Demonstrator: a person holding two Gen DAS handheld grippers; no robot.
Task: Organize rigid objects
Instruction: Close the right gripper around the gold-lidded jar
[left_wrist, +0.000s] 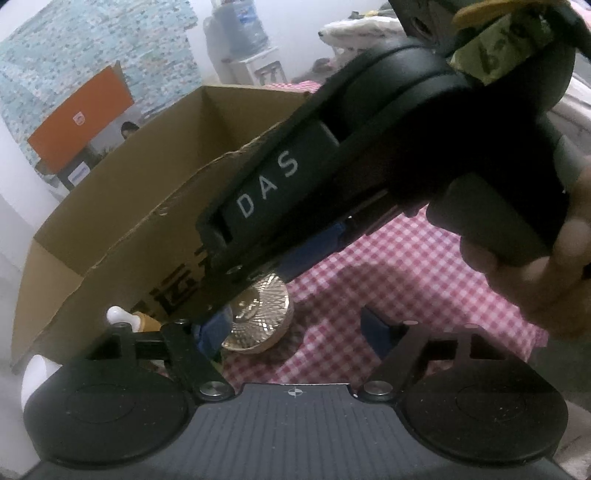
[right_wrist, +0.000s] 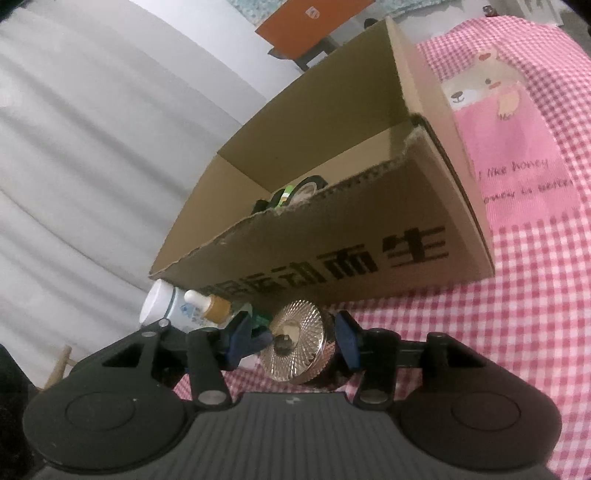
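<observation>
While the open cardboard box (right_wrist: 332, 236) stands on the pink checked tablecloth (right_wrist: 517, 314), a round gold metal disc (right_wrist: 295, 345) with a ribbed, sunburst face rests on the cloth just in front of the box's printed front wall. In the right wrist view, the right gripper (right_wrist: 295, 341) straddles this disc: its blue fingertips (right_wrist: 347, 339) sit on either side of the disc, the left one standing clear of the rim and the right one close against the disc's side. The jaws are parted, and no firm clamping on the disc is visible. Whether the right pad touches the disc cannot be told.

In the left wrist view, the left gripper (left_wrist: 299, 328) has its jaws spread wide with nothing between them; the disc (left_wrist: 258, 317) lies on the cloth ahead of its left fingertip. The body of the right gripper, marked "DAS", crosses that view diagonally, held by a hand (left_wrist: 546, 266) at the right edge.

Left of the disc, beside the box's front corner, lie a white bottle (right_wrist: 162, 302) and a small dropper bottle (right_wrist: 208, 304) with a brown body. Inside the box, a green tape roll (right_wrist: 291, 192) and other dark items show above the torn front edge. A pink bear-print panel (right_wrist: 506, 147) lies on the cloth right of the box.
</observation>
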